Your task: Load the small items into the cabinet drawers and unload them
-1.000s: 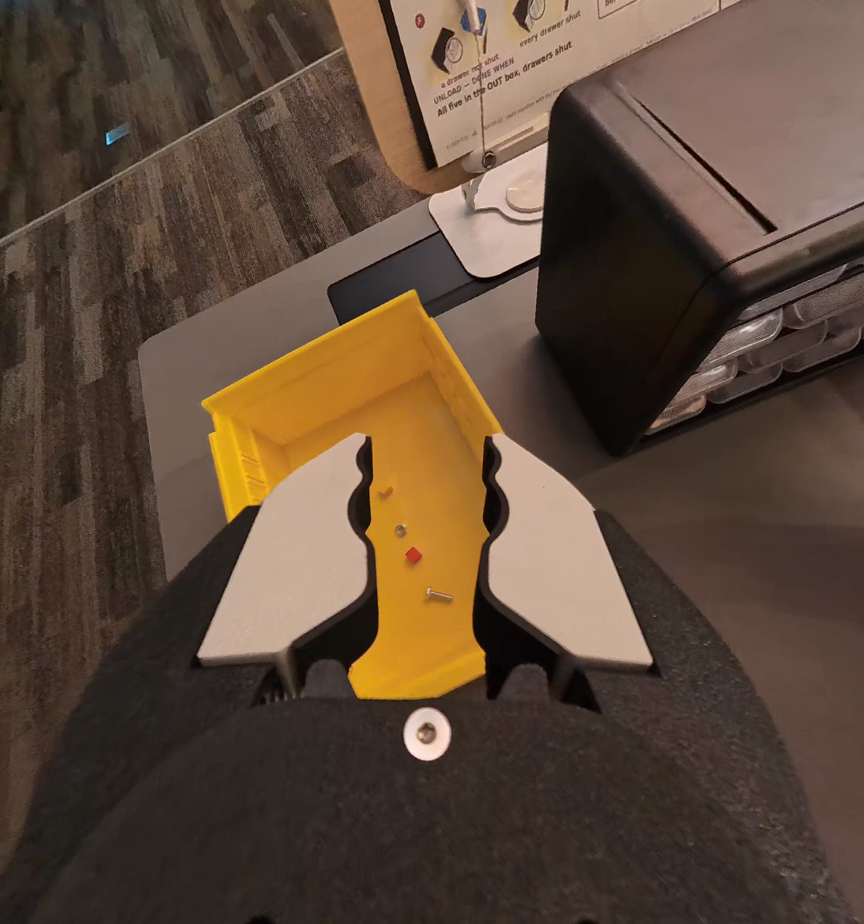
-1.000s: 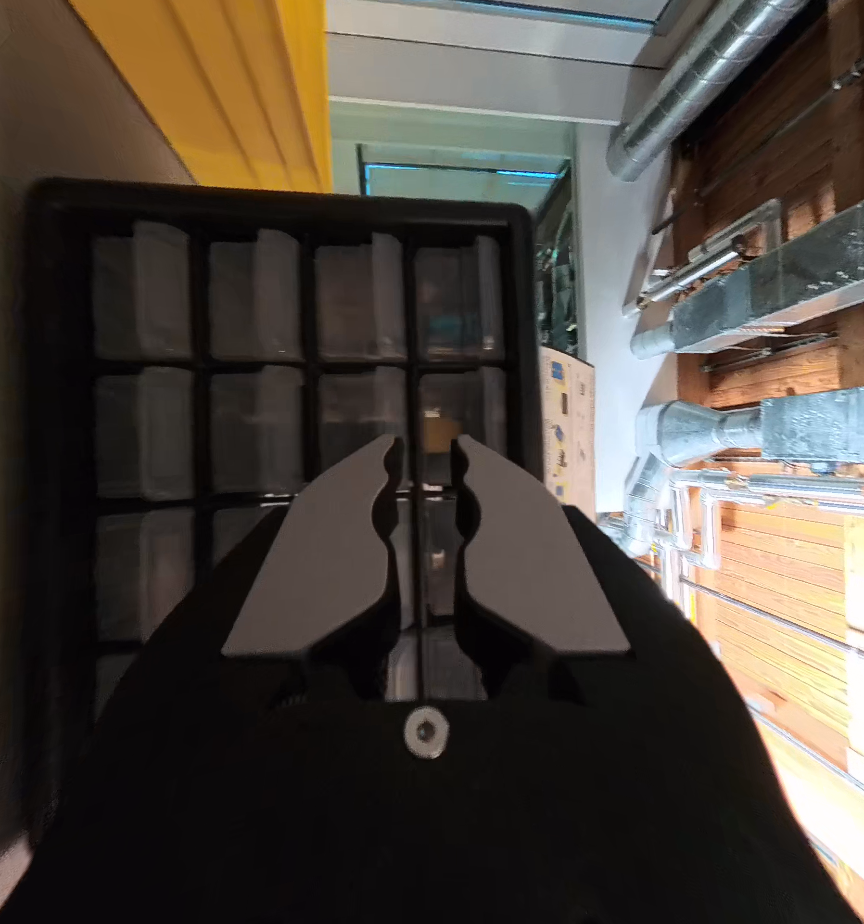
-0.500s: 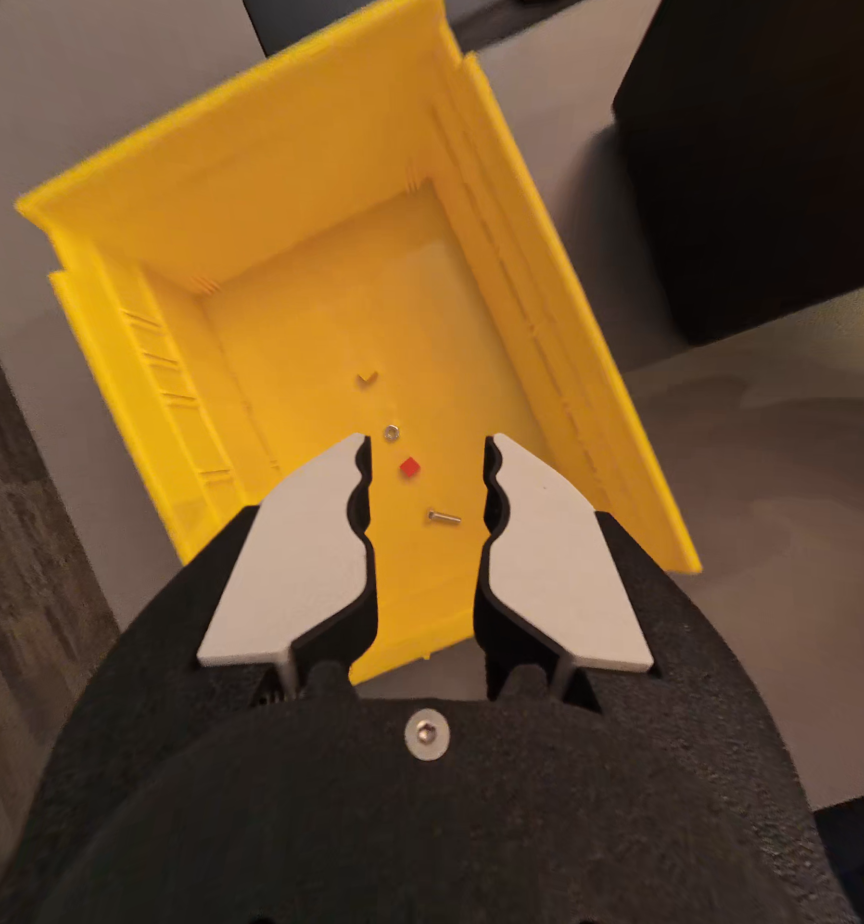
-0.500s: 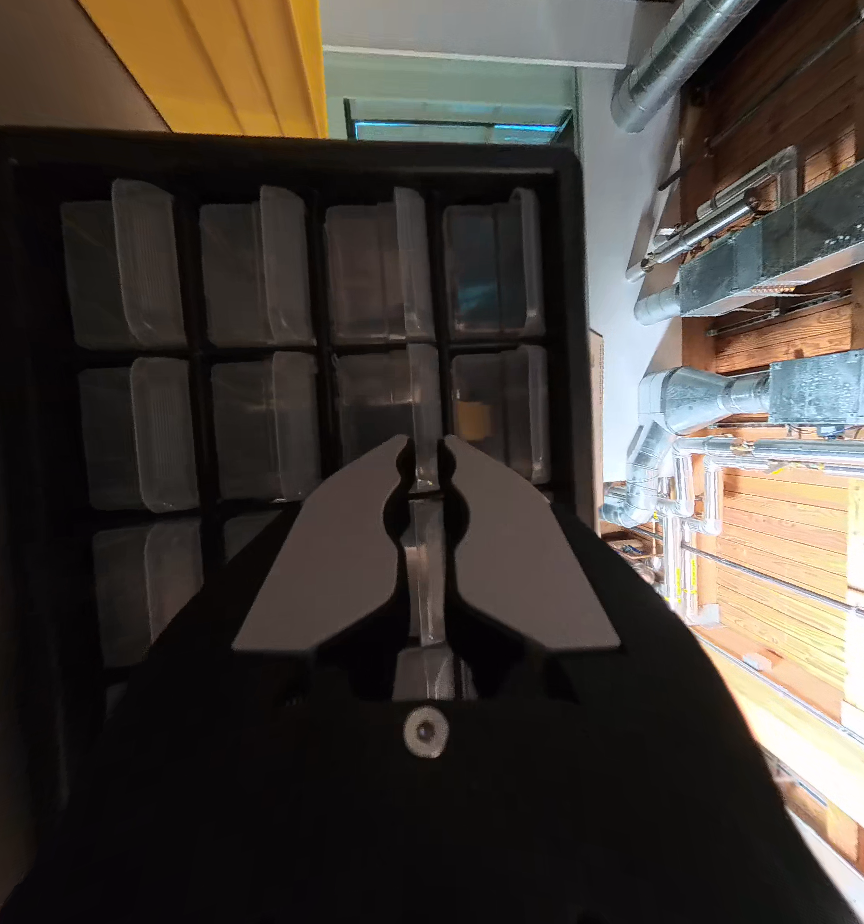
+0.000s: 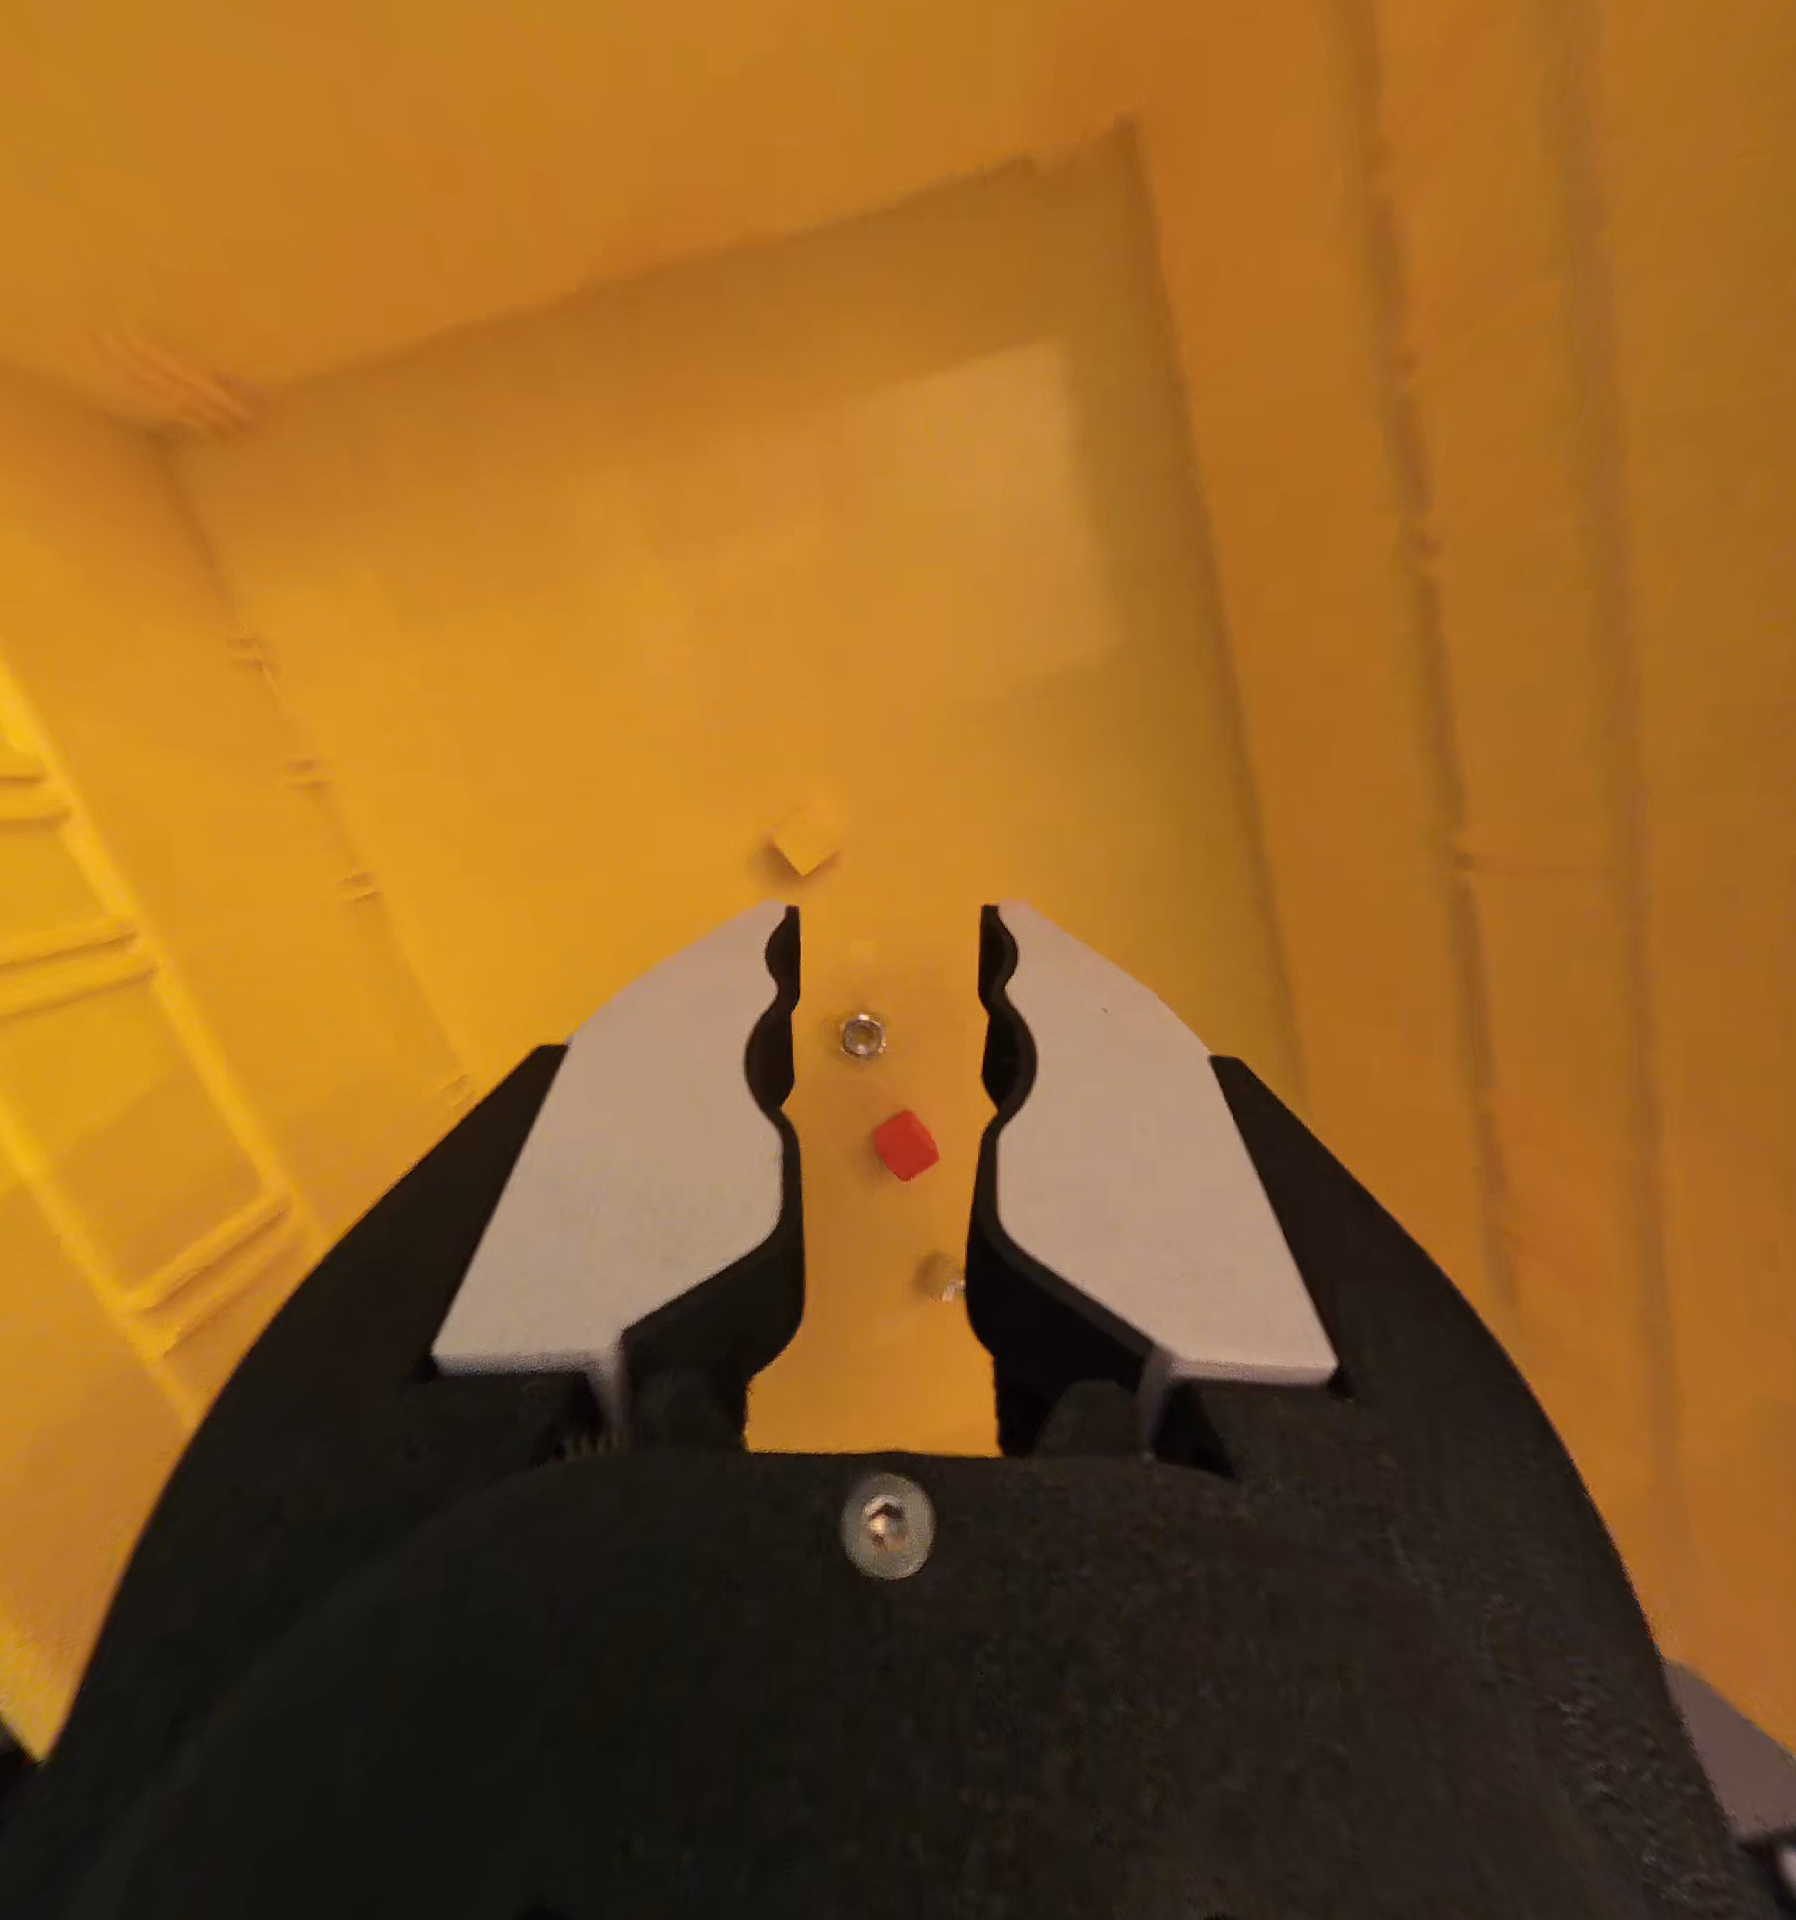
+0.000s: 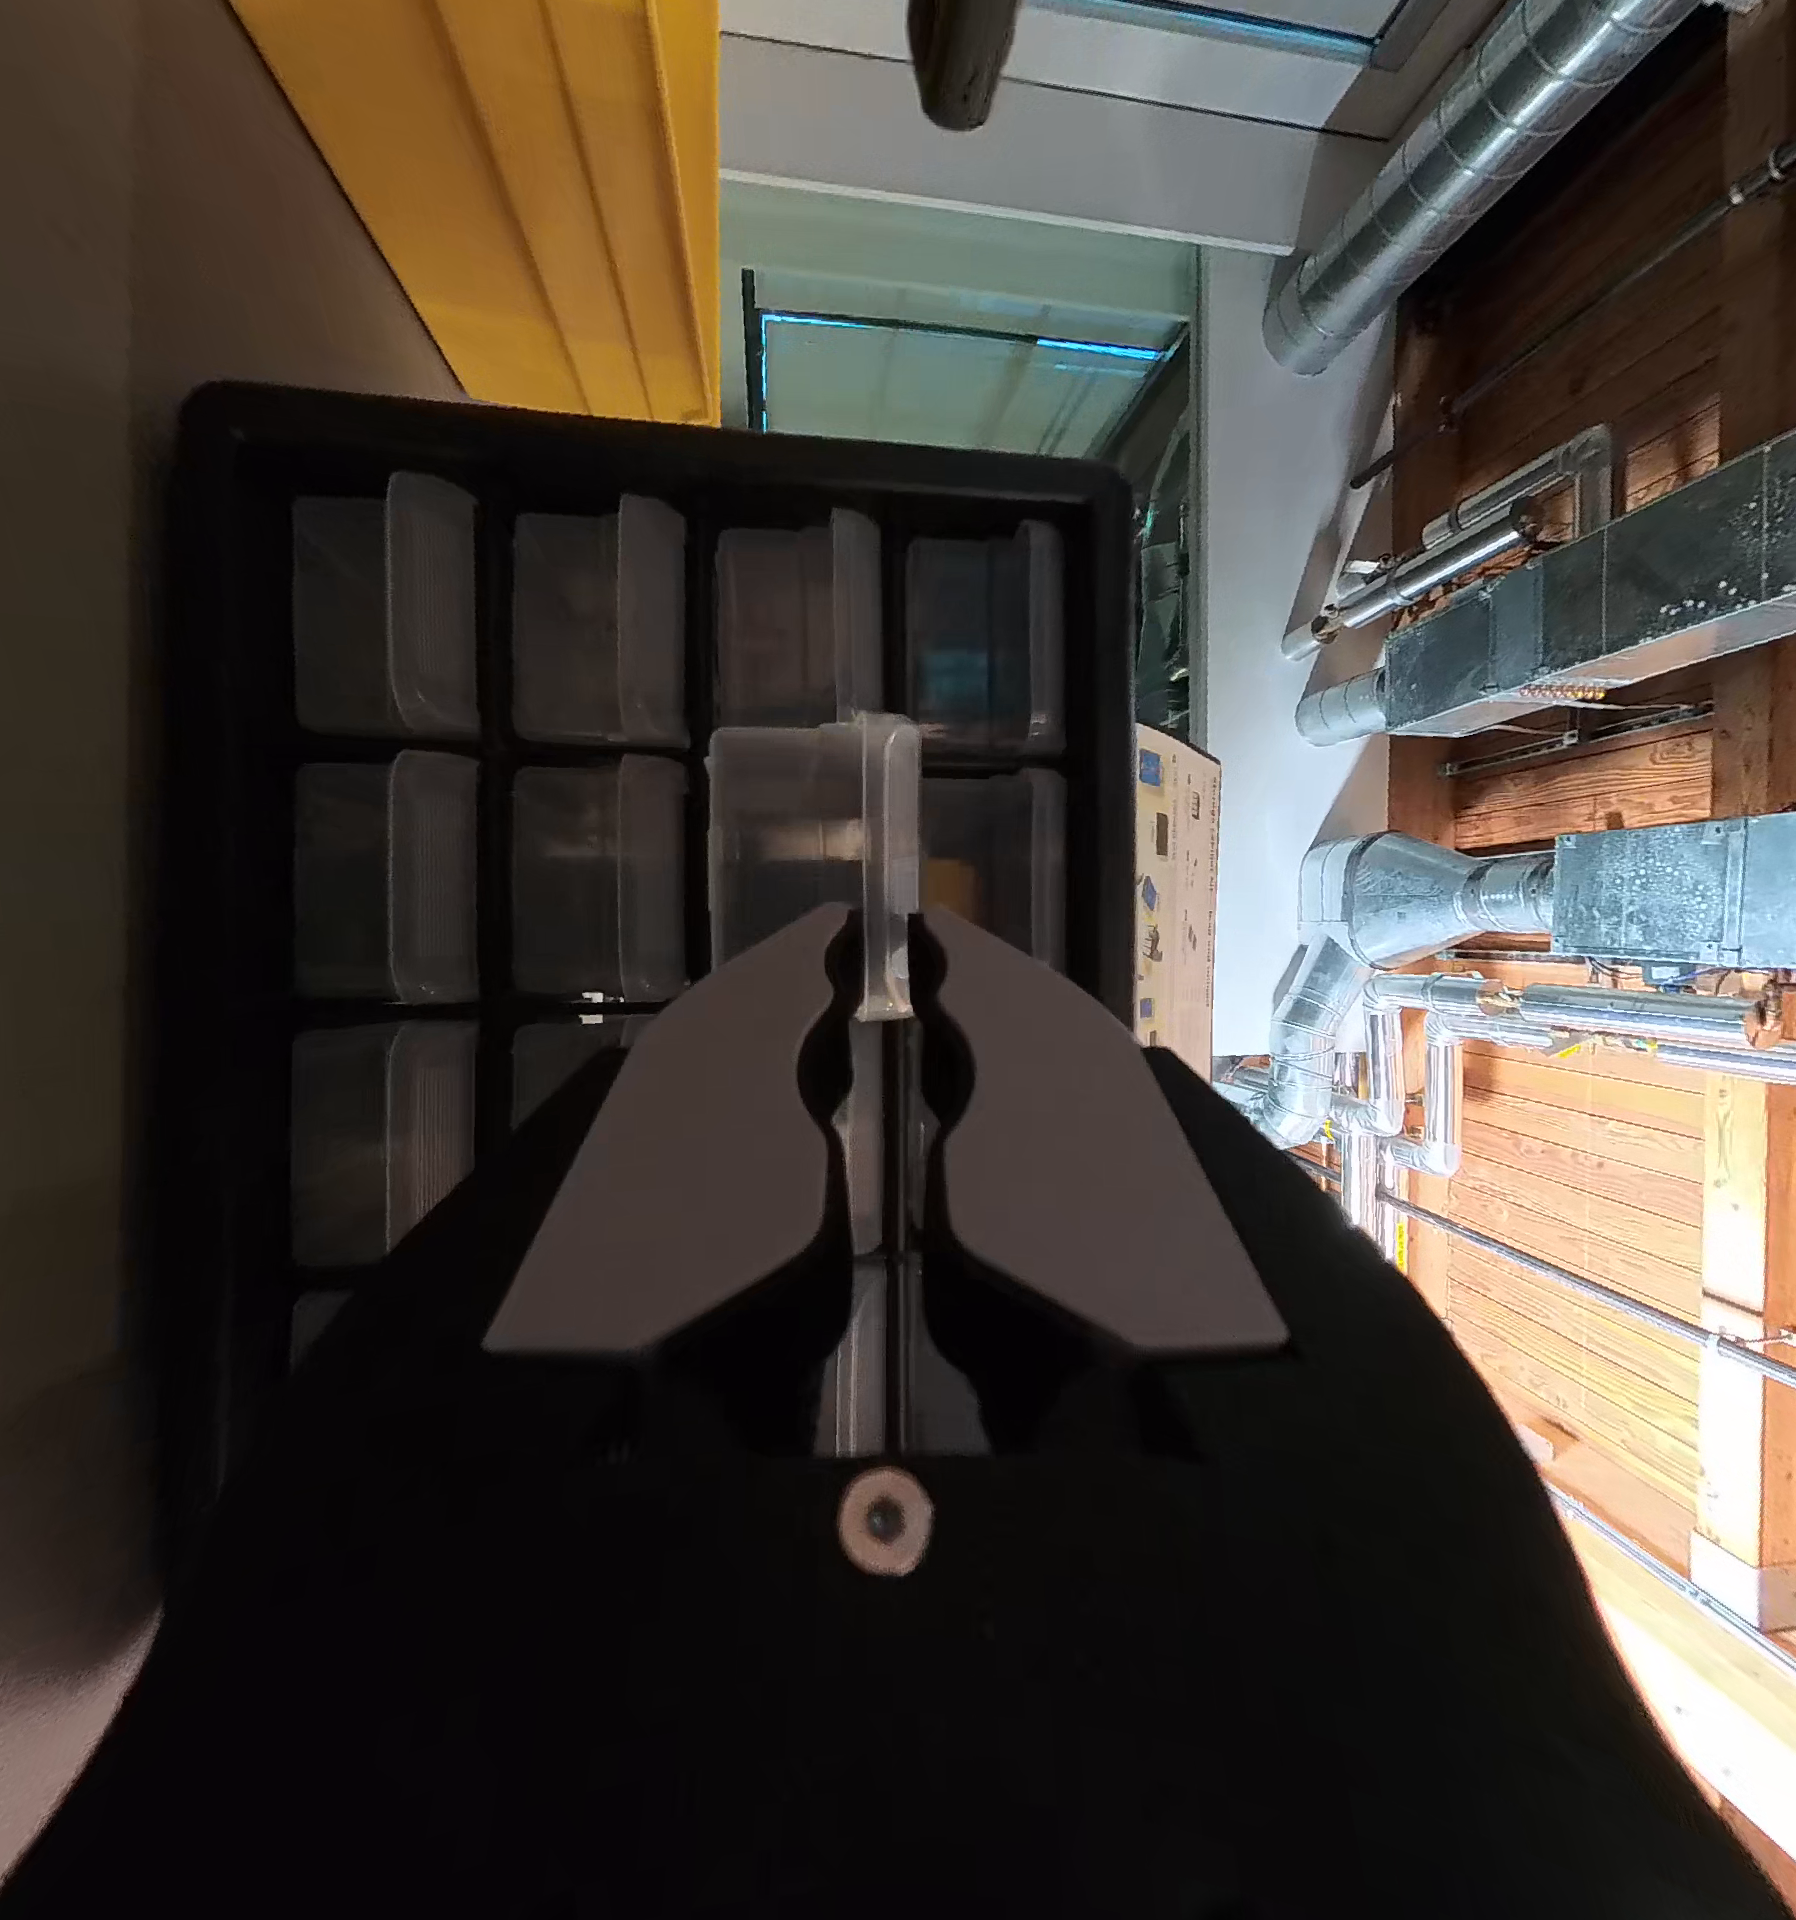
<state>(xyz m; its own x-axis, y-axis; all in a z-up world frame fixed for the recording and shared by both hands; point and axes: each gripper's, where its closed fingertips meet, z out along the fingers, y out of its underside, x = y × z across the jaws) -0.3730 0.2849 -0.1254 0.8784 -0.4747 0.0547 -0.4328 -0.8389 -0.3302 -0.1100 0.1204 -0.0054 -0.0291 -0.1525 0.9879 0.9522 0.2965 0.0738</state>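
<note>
Left wrist view, scene: inside of yellow bin (image 5: pixel 665 520) filling the frame, seen from close above its floor.
Left wrist view, gripper: left gripper (image 5: pixel 889 914) low inside the bin, jaws parted to a middling gap, nothing between them.
Left wrist view, small items: red cube (image 5: pixel 904 1145) on the bin floor between the two fingers; silver nut (image 5: pixel 861 1036) just beyond the cube; small screw (image 5: pixel 941 1276) just nearer than the cube, against the right finger; small yellow piece (image 5: pixel 802 840) beyond the fingertips.
Left wrist view, step: approach for a pick, likely of the red cube.
Left wrist view, next move: probably lowering until the tips flank the cube, then closing without catching the nut or screw.
Left wrist view, change: bin far larger than half a second ago; table and cabinet gone from sight, gripper much closer to the items.
Right wrist view, scene: black cabinet (image 6: pixel 219 727) with a grid of clear drawers, view rolled sideways; yellow bin edge beyond it.
Right wrist view, gripper: right gripper (image 6: pixel 883 925) clamped narrowly on the handle of one clear drawer (image 6: pixel 790 831).
Right wrist view, drawer: drawn out from the cabinet front, proud of its neighbours.
Right wrist view, step: opening a drawer for loading.
Right wrist view, next move: likely holding it open or pulling slightly farther, straight out.
Right wrist view, change: drawer now out of the cabinet; flush half a second ago.
</note>
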